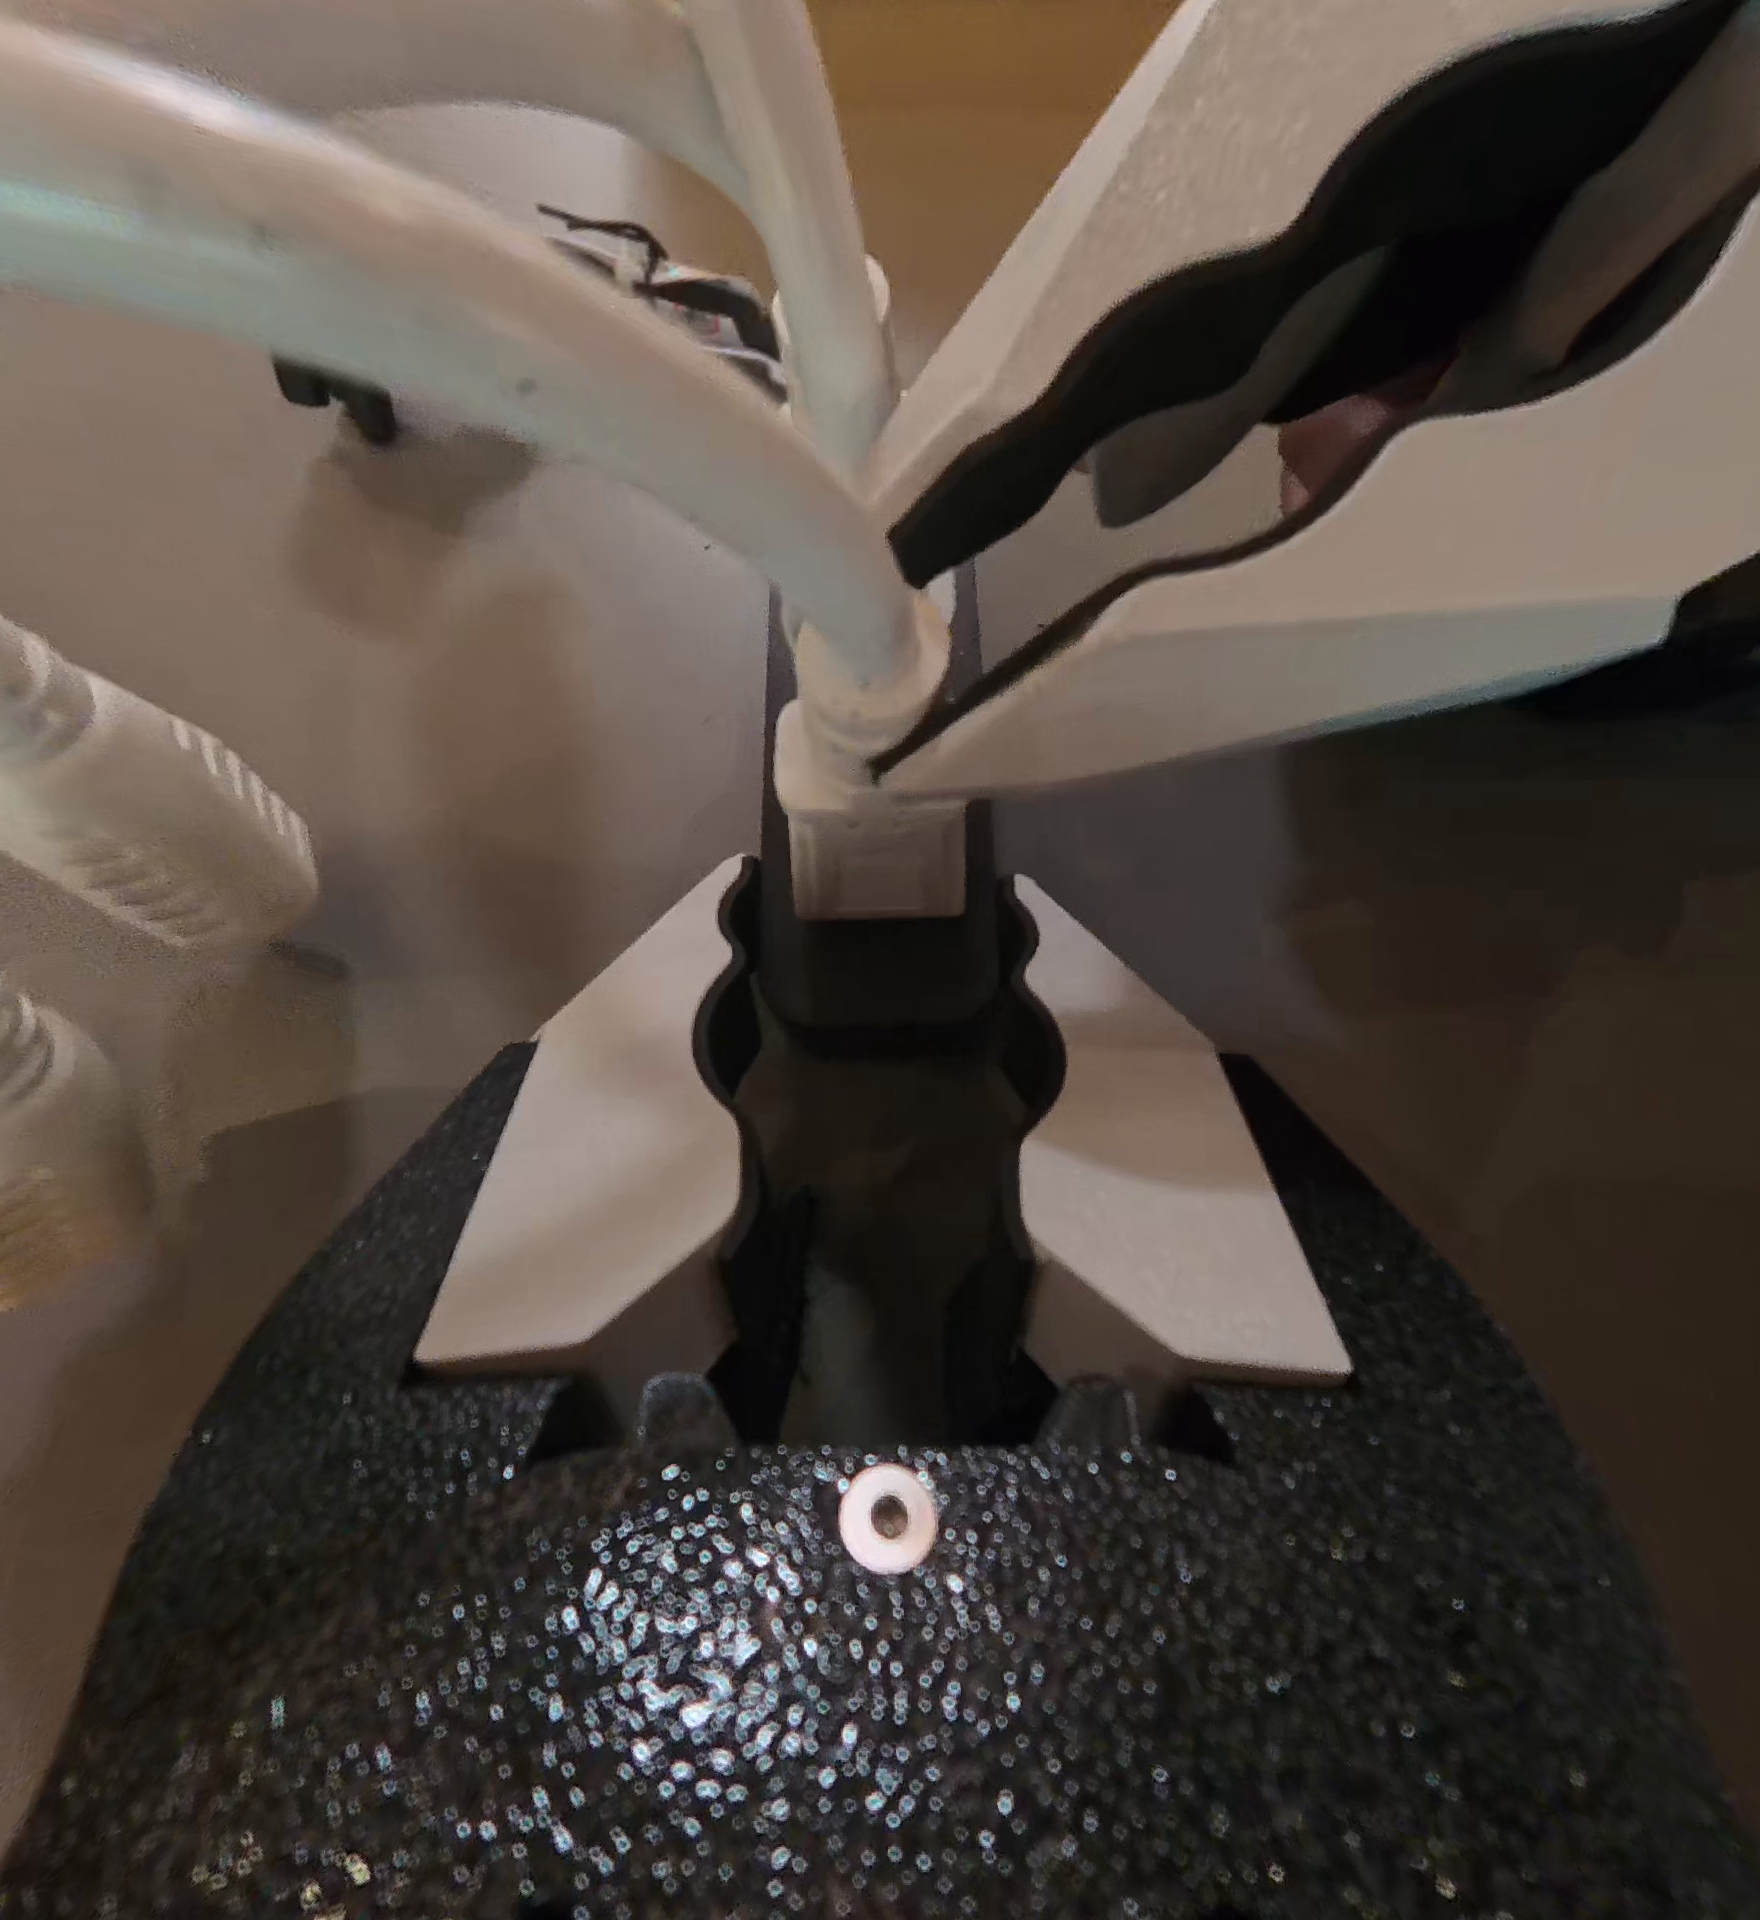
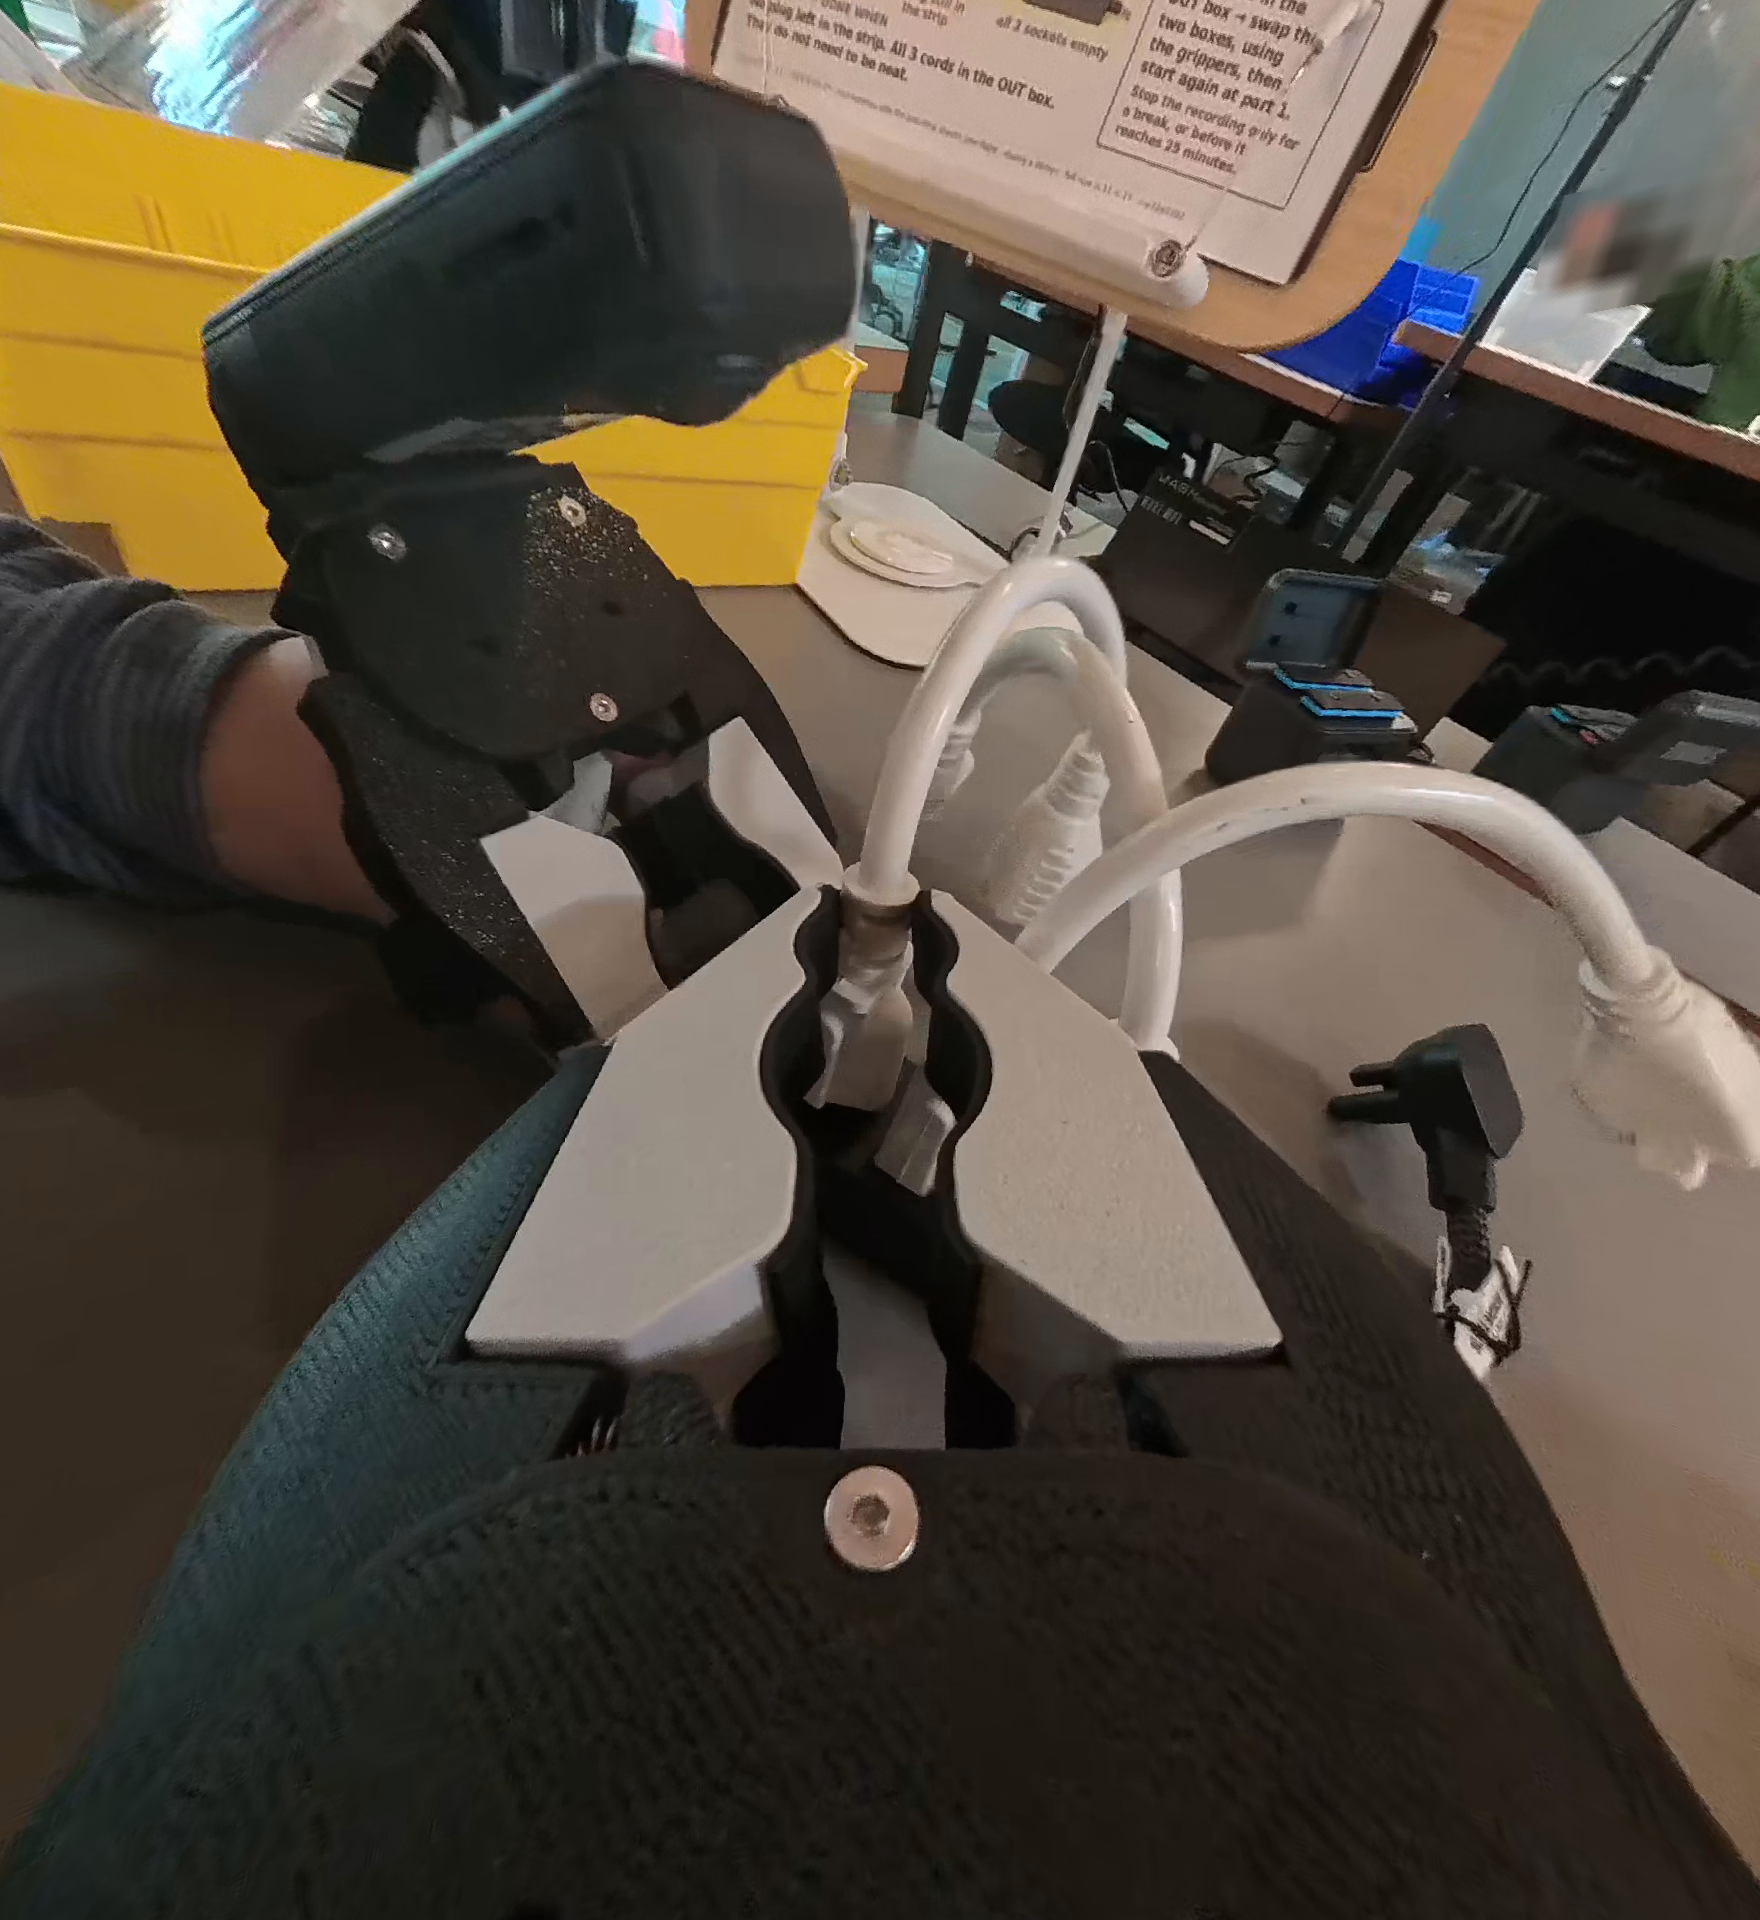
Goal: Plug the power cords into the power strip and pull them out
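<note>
Both grippers are shut on the same white plug. In the left wrist view my left gripper (image 1: 871, 831) clamps the plug's body (image 1: 876, 847) between its black pads. My right gripper (image 1: 897, 665) comes in from the upper right and pinches the plug's neck, where the white cord (image 1: 543, 343) leaves it. In the right wrist view my right gripper (image 2: 876, 935) holds that plug (image 2: 860, 1003), and its cord (image 2: 917, 727) arches up. My left gripper (image 2: 689, 883) sits just to its left, held by a hand. I cannot clearly make out the power strip.
Two more white plugs (image 1: 138, 831) stand at the left; they show behind my right gripper (image 2: 1047, 831). A white cord end (image 2: 1676, 1081) hangs at the right above a black plug (image 2: 1447, 1091). A yellow bin (image 2: 128, 395) stands behind, beside a sign stand (image 2: 897, 582) and black chargers (image 2: 1312, 717). Spacing between my two grippers at the tips: around 8 cm.
</note>
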`<control>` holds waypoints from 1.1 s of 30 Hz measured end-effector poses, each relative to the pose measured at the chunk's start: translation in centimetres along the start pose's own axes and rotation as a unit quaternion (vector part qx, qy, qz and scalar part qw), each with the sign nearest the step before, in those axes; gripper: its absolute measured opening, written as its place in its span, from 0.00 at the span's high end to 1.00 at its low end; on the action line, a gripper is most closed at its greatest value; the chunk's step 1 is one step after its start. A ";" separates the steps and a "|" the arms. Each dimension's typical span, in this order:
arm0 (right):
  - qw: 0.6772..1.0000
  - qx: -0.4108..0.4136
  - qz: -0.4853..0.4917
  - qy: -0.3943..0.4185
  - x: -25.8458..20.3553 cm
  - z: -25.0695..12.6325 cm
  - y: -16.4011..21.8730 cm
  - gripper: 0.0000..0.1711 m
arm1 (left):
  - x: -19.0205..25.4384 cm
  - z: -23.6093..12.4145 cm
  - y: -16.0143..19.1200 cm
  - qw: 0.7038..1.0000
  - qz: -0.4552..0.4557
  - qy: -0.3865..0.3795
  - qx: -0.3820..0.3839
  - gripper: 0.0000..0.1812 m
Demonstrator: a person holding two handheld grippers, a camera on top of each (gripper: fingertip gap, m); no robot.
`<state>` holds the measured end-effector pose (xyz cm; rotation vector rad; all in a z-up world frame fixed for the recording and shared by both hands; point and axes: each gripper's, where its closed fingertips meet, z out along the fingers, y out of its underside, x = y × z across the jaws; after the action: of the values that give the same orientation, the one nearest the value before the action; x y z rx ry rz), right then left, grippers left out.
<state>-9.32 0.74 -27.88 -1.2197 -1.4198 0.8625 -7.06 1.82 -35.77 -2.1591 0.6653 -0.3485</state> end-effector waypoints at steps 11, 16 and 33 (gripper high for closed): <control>1.000 0.003 -0.019 -0.003 -0.9 0.6 -0.4 0.94 | 0.1 0.0 -0.1 1.000 -0.005 0.006 0.002 0.76; 0.999 0.015 0.035 -0.017 0.3 -0.2 0.0 0.94 | 0.1 0.0 -0.2 1.000 -0.006 0.008 0.003 0.76; 0.999 0.027 0.020 -0.022 -0.1 0.1 0.0 0.93 | 0.2 0.1 -0.2 1.000 0.014 0.000 0.001 0.76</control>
<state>-9.36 0.70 -27.93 -1.1993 -1.4016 0.9544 -6.81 1.83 -35.70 -2.1451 0.6954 -0.3343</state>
